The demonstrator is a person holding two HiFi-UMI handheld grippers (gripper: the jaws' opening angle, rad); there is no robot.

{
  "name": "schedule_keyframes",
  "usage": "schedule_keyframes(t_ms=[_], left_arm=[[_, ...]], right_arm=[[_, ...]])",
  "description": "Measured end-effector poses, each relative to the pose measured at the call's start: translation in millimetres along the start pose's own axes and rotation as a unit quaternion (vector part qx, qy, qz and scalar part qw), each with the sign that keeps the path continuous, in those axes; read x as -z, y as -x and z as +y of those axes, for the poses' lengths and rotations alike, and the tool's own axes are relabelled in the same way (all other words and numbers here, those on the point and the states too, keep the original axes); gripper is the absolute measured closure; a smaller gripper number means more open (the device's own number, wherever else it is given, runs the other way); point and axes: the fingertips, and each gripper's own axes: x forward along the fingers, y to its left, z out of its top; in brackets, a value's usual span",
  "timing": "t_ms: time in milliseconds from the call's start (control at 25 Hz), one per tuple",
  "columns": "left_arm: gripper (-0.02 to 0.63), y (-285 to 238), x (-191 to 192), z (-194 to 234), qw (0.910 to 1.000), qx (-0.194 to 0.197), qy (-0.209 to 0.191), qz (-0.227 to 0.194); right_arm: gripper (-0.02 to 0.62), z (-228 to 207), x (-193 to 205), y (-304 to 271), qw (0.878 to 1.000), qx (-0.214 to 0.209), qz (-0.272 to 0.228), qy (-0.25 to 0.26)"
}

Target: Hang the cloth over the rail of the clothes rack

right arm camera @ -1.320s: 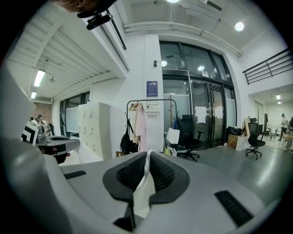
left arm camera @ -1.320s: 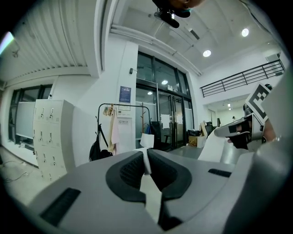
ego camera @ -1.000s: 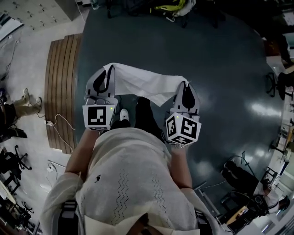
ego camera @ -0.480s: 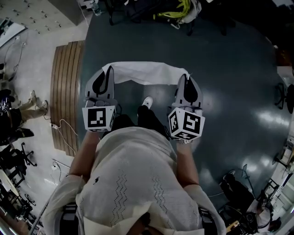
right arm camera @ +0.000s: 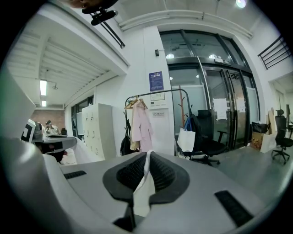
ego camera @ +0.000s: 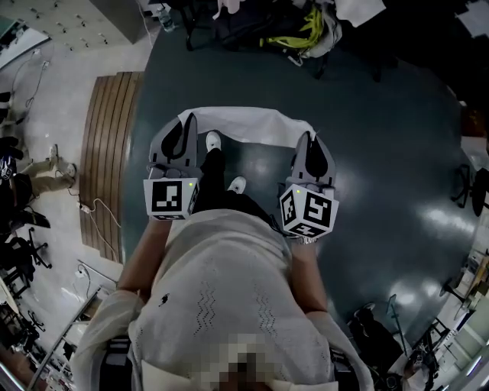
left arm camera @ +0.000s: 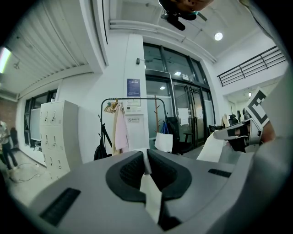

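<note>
A white cloth point(ego camera: 244, 124) is stretched as a narrow band between my two grippers, held in front of the person's body above the dark floor. My left gripper point(ego camera: 186, 121) is shut on the cloth's left end, and a white strip point(left arm camera: 151, 196) shows pinched between its jaws. My right gripper point(ego camera: 307, 137) is shut on the right end, with cloth point(right arm camera: 143, 192) squeezed between its pads. The clothes rack, a black frame with a top rail point(left arm camera: 132, 98), stands some way ahead against a white wall; the right gripper view also shows its rail point(right arm camera: 158, 93).
A pink garment point(left arm camera: 121, 132) and hangers hang on the rack, with a white bag point(left arm camera: 163, 141) beside it. White lockers point(left arm camera: 57, 132) stand to the left, an office chair point(right arm camera: 208, 132) to the right. A wooden platform point(ego camera: 107, 153) lies left; bags point(ego camera: 298, 23) are heaped ahead.
The person has stepped forward across the dark floor. The cloth, which sagged between the grippers a second ago, is now pulled into a flatter, narrower band. Both grippers stay shut on it.
</note>
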Motion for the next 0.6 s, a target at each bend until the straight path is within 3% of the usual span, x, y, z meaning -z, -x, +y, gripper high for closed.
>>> schedule_keyframes(t_ms=[200, 480, 600], left_arm=[[0.588, -56.4, 8.1, 16.0, 0.9999, 0.004, -0.001, 0.010], [0.588, -176.1, -5.9, 35.1, 0.9989, 0.047, -0.001, 0.002], [0.588, -225.3, -31.5, 44.5, 0.9971, 0.062, 0.007, -0.043]], right_arm=[[0.561, -19.9, 4.0, -46.2, 1.000, 0.022, 0.020, 0.007], [0.561, -52.1, -22.5, -133.4, 0.997, 0.072, 0.021, -0.003], [0.561, -61.7, -35.6, -179.5, 0.996, 0.085, 0.028, -0.012]])
